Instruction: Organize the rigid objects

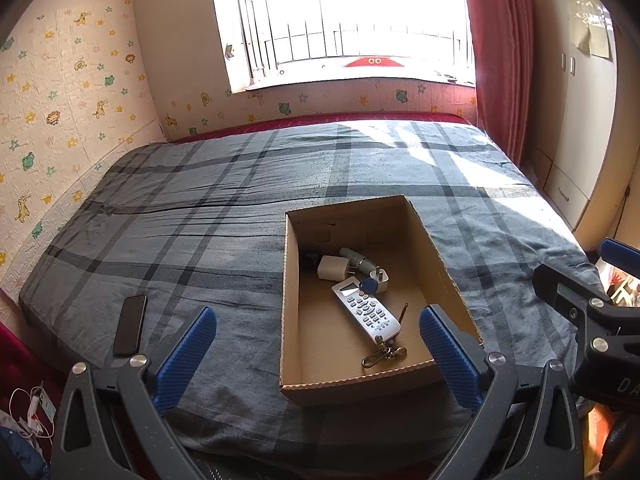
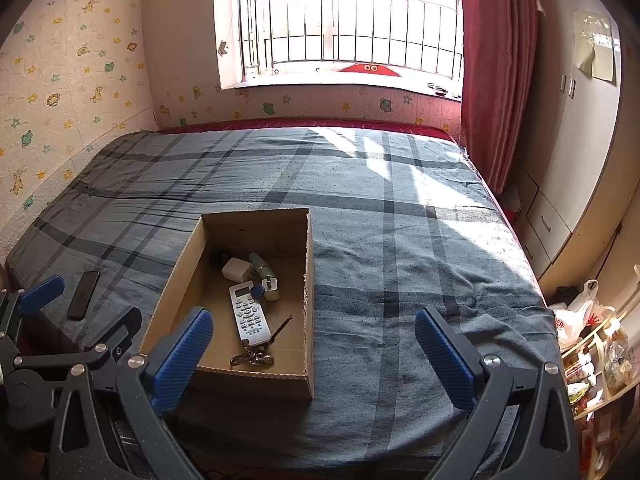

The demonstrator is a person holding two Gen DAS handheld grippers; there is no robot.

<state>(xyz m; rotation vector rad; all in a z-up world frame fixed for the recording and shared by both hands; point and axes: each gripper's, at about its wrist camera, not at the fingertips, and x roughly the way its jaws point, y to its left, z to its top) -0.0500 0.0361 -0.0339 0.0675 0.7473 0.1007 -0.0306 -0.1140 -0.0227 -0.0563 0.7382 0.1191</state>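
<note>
Cardboard box [image 1: 432,248]: open-topped, on the bed, right of centre in the left wrist view; left of centre in the right wrist view [image 2: 188,264].
Remote control [image 1: 366,310]: white, flat on the box floor, lying diagonally.
Blue key fob [image 1: 368,286]: resting on the remote's upper end.
Key ring [image 1: 382,354]: metal clip and keys at the remote's lower end, near the box's front wall.
White charger plug [image 1: 330,267]: toward the back of the box, touching a pale green cylindrical item [image 1: 358,261].
Black phone [image 1: 130,325]: outside the box, on the bed at lower left of the frame, well apart from the box.
Bed [image 1: 200,220]: grey plaid cover, sunlit at upper right.
Left gripper [image 1: 316,354]: fingers apart, empty, above the bed's near edge.
Right gripper [image 2: 314,354]: fingers apart, empty, box's front corner between them.
Window [image 1: 340,20]: barred, top centre; red curtain [image 1: 500,60] beside it.
</note>
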